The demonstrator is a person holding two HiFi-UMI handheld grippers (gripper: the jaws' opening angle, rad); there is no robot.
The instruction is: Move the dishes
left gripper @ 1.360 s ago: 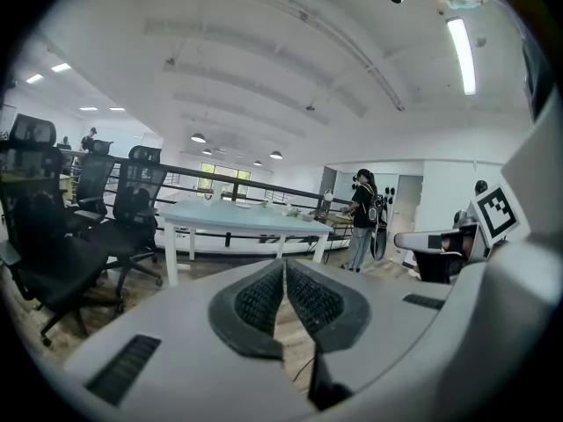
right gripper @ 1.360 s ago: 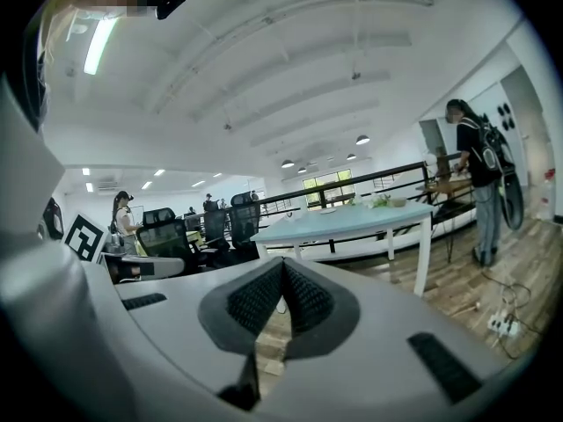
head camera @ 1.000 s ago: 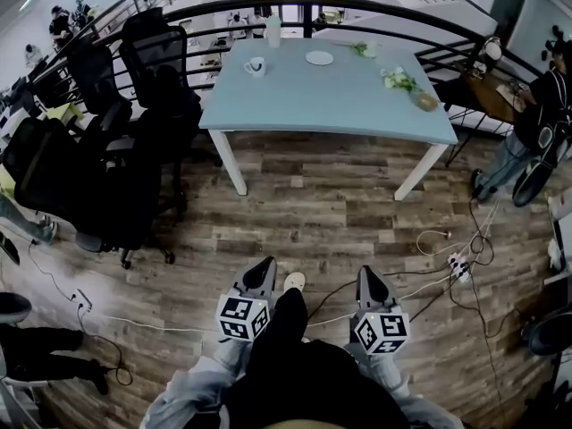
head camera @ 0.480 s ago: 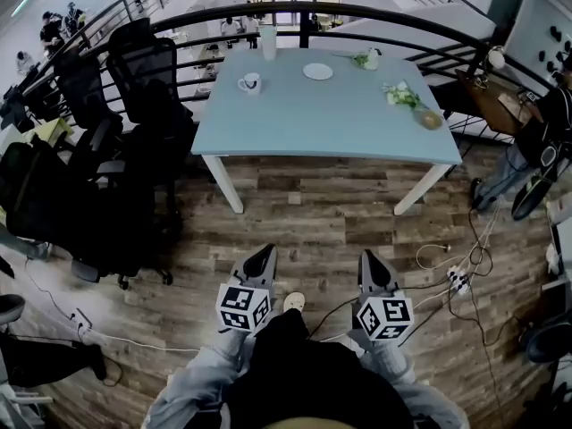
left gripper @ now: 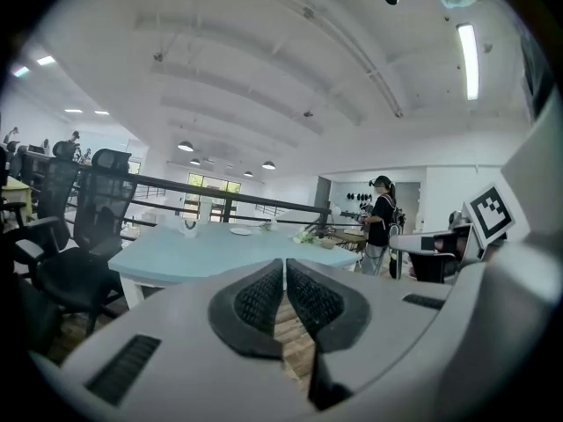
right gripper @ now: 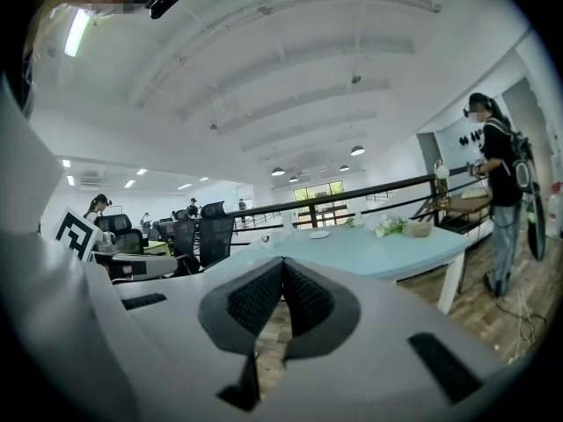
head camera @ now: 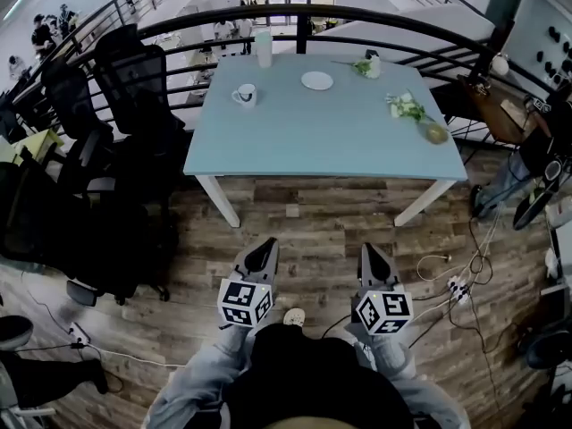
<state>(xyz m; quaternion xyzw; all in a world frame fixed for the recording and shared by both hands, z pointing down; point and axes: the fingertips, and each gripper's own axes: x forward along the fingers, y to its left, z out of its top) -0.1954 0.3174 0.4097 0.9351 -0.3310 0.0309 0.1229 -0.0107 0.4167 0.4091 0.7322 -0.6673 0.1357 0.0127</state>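
Note:
A light blue table [head camera: 322, 128] stands ahead by a black railing. On its far side are a white mug [head camera: 243, 95], a small white plate [head camera: 316, 80] and a tall white cup [head camera: 263, 47]. The mug [left gripper: 189, 227] and plate [left gripper: 240, 230] show small in the left gripper view, and the plate [right gripper: 319, 234] also shows in the right gripper view. My left gripper [head camera: 262, 256] and right gripper [head camera: 373, 262] hover side by side over the wood floor, short of the table's front edge. Both point toward the table, with pads together and nothing between them.
Flowers [head camera: 407, 107] and a small bowl [head camera: 435, 133] lie on the table's right side, and a small vase [head camera: 366, 63] at the back. Black office chairs [head camera: 134, 88] crowd the left. Cables and a power strip [head camera: 458, 286] lie on the floor at right. A person [left gripper: 383, 222] stands at right.
The table has drawn nearer and lower in the head view as both grippers travel forward together over the floor. Their jaws look the same throughout.

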